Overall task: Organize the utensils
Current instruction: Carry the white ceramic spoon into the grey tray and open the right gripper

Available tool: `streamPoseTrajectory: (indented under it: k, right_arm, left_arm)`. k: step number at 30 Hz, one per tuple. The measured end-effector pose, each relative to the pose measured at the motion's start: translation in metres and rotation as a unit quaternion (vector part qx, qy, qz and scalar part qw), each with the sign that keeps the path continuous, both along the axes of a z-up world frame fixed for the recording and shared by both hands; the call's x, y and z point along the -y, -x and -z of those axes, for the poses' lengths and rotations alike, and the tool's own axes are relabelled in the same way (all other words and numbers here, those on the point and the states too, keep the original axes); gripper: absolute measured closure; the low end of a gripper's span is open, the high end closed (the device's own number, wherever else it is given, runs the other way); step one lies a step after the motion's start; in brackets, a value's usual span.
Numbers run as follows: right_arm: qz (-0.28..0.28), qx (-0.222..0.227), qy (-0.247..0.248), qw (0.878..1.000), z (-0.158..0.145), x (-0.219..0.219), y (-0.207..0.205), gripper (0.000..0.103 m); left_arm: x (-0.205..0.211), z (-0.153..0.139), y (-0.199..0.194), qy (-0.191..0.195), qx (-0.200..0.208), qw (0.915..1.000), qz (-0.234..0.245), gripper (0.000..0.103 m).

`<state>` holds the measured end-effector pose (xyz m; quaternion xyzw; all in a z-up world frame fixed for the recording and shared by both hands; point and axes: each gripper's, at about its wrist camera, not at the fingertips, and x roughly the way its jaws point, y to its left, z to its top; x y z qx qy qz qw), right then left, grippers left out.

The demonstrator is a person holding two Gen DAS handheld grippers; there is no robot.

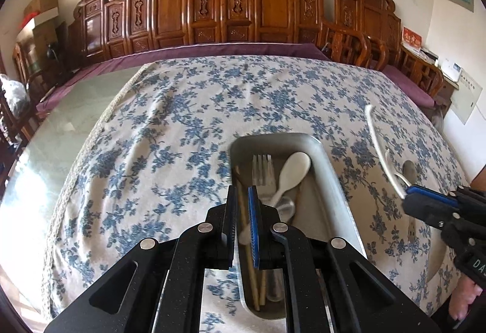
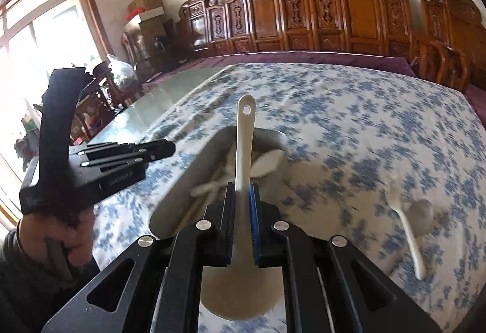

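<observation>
— Carved wooden panels [image 1: 212,5] line the far wall behind our bench [image 1: 182,108], which wears a blue-flowered cloth. What do we have on it?

— Our landmark is the metal tray [image 1: 331,181]. Inside it we see a fork [image 1: 262,172], a white spoon [image 1: 291,175], chopsticks [image 1: 243,211] along the tray's left side, and a metal spoon [image 1: 287,207] under the white one.

— And our left claw [image 1: 242,222]?

— It hangs over the tray's near end, jaws a narrow gap apart. The chopsticks show through that gap, but we see them lying in the tray below, not held.

— The right claw [image 2: 242,223]?

— Clamped on a white ladle [image 2: 244,144]. Its handle sticks up and forward past the fingertips, its bowl sits below the claw, and the whole thing is above the tray's near right corner.

— Anything outside the tray?

— Right of it, on the cloth, lie another white spoon [image 2: 408,229] and a metal spoon [image 2: 422,216], close together. The right wrist view is blurred, so we cannot tell if they touch.
</observation>
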<state>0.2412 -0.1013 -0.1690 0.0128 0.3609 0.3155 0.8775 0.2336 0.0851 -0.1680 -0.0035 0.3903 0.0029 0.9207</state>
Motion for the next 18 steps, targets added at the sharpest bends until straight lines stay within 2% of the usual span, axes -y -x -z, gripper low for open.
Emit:
streamPoseTrajectory:
  k: [10,18]
  right_arm:
    - [-0.011,-0.03,-0.014,0.999,0.005,-0.056,-0.028,0.092]
    - [0.0,-0.065,0.004,0.998,0.033,-0.077,-0.046,0.092]
  left_arm:
    - [-0.035,-0.004,-0.002,0.014,0.004,0.9995,-0.029,0.096]
    - [-0.042,-0.006,-0.002,0.018,0.006,0.9991,-0.037,0.096]
